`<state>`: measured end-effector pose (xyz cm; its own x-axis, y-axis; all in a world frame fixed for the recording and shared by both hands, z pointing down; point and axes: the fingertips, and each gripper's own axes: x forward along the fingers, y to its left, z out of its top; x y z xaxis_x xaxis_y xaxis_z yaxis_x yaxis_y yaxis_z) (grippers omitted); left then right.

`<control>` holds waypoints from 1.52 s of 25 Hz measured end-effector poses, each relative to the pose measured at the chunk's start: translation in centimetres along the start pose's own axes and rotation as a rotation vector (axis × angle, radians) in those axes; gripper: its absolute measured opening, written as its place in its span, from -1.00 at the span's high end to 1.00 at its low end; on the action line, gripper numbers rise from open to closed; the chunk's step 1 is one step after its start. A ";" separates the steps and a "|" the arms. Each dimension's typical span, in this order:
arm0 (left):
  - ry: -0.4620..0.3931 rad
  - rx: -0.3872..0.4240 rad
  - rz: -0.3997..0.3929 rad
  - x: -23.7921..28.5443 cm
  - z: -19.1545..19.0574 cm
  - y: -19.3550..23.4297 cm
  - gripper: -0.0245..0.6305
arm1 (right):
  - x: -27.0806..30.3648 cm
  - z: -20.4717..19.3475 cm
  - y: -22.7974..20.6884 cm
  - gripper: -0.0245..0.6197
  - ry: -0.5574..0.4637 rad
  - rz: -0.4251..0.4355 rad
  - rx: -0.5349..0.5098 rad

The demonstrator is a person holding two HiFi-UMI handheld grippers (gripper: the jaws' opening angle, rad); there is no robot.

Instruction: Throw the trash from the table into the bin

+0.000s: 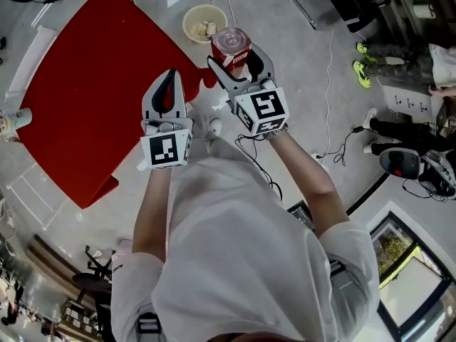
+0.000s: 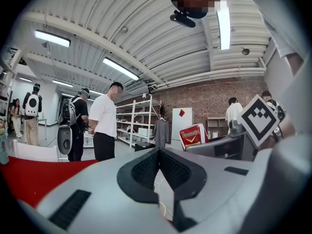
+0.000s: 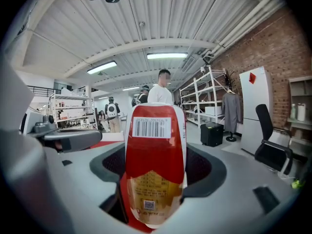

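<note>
A red instant-noodle cup with a barcode label is clamped between the jaws of my right gripper, which is held out over the grey floor beyond the red table's corner. In the right gripper view the cup fills the gap of the right gripper. Just ahead of it on the floor is a round cream bin with some scraps inside. My left gripper hangs over the edge of the red table with its jaws shut and empty. The left gripper view shows the left gripper closed and the cup off to its right.
A small container stands at the table's left edge. A white cable runs across the floor on the right, with a black chair and people's shoes beyond. Several people stand by the shelves in the background.
</note>
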<state>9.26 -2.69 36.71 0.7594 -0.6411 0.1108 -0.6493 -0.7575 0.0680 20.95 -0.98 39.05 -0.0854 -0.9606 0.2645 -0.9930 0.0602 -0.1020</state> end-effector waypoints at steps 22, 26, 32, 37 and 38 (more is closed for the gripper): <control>0.127 -0.097 -0.009 9.7 -3.4 6.6 0.92 | 14.9 -4.5 -7.1 -0.13 0.105 -0.013 0.054; 0.157 -0.098 0.059 11.9 -4.7 7.3 0.92 | 18.9 -6.9 -10.6 -0.13 0.130 0.013 0.063; 0.167 -0.128 0.167 17.6 -5.9 7.0 0.92 | 26.2 -10.3 -16.8 -0.13 0.173 0.069 0.033; 0.216 -0.134 0.224 21.3 -9.4 6.7 0.92 | 31.3 -14.5 -19.2 -0.13 0.216 0.111 0.009; 0.225 -0.133 0.226 21.8 -9.9 6.6 0.92 | 32.1 -15.0 -19.3 -0.13 0.218 0.127 0.001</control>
<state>21.14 -20.48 49.38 0.5775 -0.7360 0.3531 -0.8109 -0.5671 0.1441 36.11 -28.95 63.88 -0.2251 -0.8642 0.4501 -0.9731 0.1760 -0.1487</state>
